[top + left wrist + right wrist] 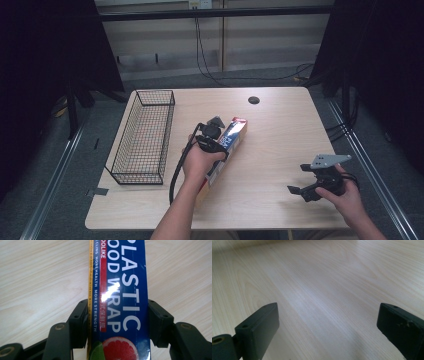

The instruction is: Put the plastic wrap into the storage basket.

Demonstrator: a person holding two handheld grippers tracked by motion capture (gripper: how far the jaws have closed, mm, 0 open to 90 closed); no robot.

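glossy printed wrap box (120, 302); matt pale wood-grain table (324, 277); black wire basket (145, 137).

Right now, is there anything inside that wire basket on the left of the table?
Nothing visible. Through the black mesh of the wire basket only the wooden table shows. The plastic wrap box lies outside it, held between the jaws of the left gripper.

Table (280, 145), basket, cables.
Empty black wire basket (168, 134) along the left edge, long side running toward the far-left corner. Dark round hole (254, 100) near the far edge. Black cables (204, 67) hang behind the table.
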